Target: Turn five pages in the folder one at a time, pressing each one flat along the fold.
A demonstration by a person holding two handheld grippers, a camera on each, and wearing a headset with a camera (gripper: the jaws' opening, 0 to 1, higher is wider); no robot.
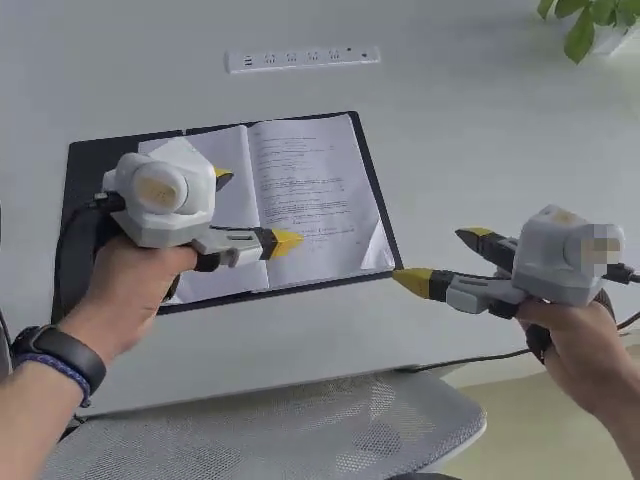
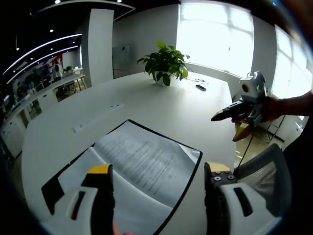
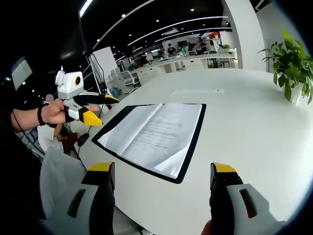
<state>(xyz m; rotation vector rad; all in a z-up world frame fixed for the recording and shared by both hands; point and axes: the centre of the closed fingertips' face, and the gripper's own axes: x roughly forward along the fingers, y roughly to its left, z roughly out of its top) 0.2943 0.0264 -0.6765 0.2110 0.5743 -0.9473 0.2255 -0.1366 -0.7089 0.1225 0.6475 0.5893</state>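
While both grippers hang with jaws wide apart and nothing in them, the left gripper (image 1: 254, 210) is over the left half of the folder (image 1: 90, 170) and the right gripper (image 1: 440, 257) is just off its near right corner. The folder lies open and flat on the white table (image 1: 460, 130); its pages (image 3: 146, 134) look thin, light, bendy and maybe slippery, so I would pinch the right page (image 1: 315, 190) gently at its loose outer corner. Past the folder's far edge sit a power strip (image 1: 303, 58) and a plant (image 1: 585, 25).

Open table (image 1: 480, 150) surrounds the folder (image 1: 310, 200); a power strip (image 1: 303, 58) lies beyond.
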